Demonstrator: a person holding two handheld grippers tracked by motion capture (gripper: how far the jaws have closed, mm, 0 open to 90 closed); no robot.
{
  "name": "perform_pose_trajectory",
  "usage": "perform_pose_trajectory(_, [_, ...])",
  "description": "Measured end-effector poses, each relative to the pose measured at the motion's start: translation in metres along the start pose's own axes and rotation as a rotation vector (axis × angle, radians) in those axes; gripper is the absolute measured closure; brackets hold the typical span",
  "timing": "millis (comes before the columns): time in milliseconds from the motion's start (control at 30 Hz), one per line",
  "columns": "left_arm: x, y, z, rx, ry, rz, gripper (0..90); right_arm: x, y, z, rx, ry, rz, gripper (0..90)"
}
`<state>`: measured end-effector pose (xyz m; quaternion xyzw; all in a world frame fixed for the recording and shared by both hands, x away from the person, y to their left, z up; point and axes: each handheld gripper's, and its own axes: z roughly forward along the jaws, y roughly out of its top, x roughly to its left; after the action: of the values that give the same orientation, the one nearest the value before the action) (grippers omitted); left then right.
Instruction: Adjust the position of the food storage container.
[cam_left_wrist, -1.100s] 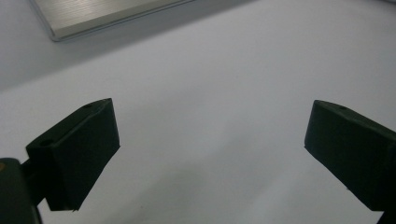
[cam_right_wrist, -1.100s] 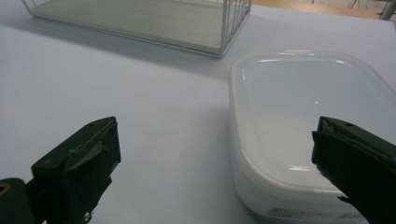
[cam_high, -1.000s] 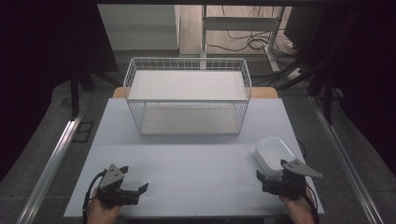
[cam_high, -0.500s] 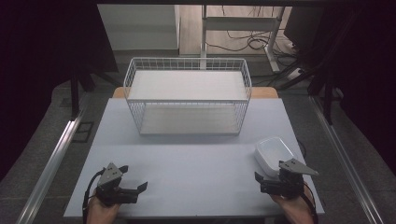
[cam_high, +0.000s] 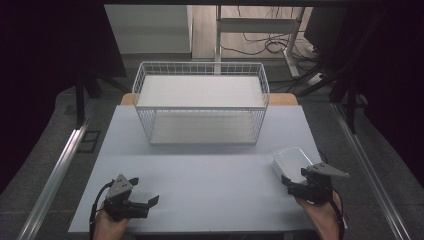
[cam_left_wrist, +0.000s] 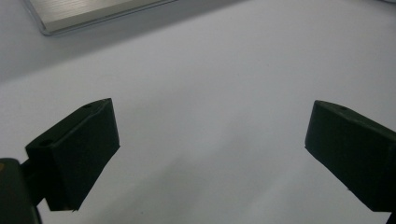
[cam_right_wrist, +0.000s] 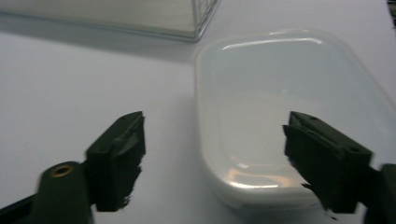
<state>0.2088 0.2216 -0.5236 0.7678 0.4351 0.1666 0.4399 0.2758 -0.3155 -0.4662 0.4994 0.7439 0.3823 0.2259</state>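
right claw (cam_right_wrist: 212, 163) spread wide by white tub (cam_right_wrist: 289, 112) | left claw (cam_left_wrist: 210, 154) spread over bare surface (cam_high: 210, 175) | tip: pinch the tub's near wall, gently

2 black hand-held grippers (cam_high: 131, 199), grey plates.

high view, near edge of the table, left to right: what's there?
left gripper, open → bare stretch of white table → white plastic container → right gripper, open, just at the container's near end. The container and right gripper overlap sideways, so their order is loose.
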Motion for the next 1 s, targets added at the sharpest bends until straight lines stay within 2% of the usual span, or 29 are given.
perform_pose_trajectory(100, [0.000, 0.000, 0.001, 0.001, -0.005, -0.001, 2.7, -0.007, 0.003, 0.003, 0.011, 0.004, 0.004, 34.4])
perform_pose_trajectory(133, [0.000, 0.000, 0.001, 0.001, -0.005, -0.001, 2.7, -0.007, 0.003, 0.003, 0.011, 0.004, 0.004, 34.4])
perform_pose_trajectory(200, [-0.001, 0.000, 0.002, 0.006, -0.009, 0.004, 2.7, -0.014, 0.007, 0.006, 0.018, 0.014, -0.002, 41.2])
perform_pose_trajectory(367, [-0.001, 0.000, 0.003, 0.009, -0.013, 0.001, 2.6, -0.028, 0.016, 0.011, 0.005, -0.013, -0.023, 63.1])
perform_pose_trajectory(400, [-0.001, 0.000, 0.003, 0.009, -0.013, 0.001, 2.6, -0.028, 0.016, 0.011, 0.005, -0.013, -0.023, 63.1])
perform_pose_trajectory(433, [-0.001, -0.001, 0.003, 0.011, -0.017, -0.002, 2.6, -0.034, 0.019, 0.013, -0.004, -0.022, -0.025, 71.3])
perform_pose_trajectory(600, [-0.002, -0.001, 0.005, 0.020, -0.025, 0.005, 2.6, -0.049, 0.026, 0.018, -0.016, -0.052, -0.013, 88.5])
perform_pose_trajectory(700, [-0.002, -0.001, 0.005, 0.021, -0.025, 0.005, 2.6, -0.055, 0.029, 0.019, -0.015, -0.071, -0.007, 89.3])
perform_pose_trajectory(800, [-0.002, -0.001, 0.005, 0.021, -0.029, 0.001, 2.6, -0.069, 0.029, 0.022, -0.017, -0.091, 0.016, 89.2])
perform_pose_trajectory(900, [-0.001, -0.001, 0.005, 0.029, -0.035, 0.005, 2.6, -0.080, 0.025, 0.022, -0.018, -0.133, 0.049, 89.0])
perform_pose_trajectory(933, [-0.001, -0.001, 0.006, 0.030, -0.037, 0.005, 2.6, -0.083, 0.023, 0.022, -0.027, -0.118, 0.065, 89.0])
perform_pose_trajectory(967, [-0.001, -0.001, 0.006, 0.030, -0.037, 0.005, 2.6, -0.083, 0.023, 0.022, -0.027, -0.118, 0.065, 89.0])
perform_pose_trajectory(1000, [-0.002, -0.001, 0.006, 0.035, -0.039, 0.004, 2.6, -0.084, 0.022, 0.021, -0.021, -0.145, 0.057, 88.9])
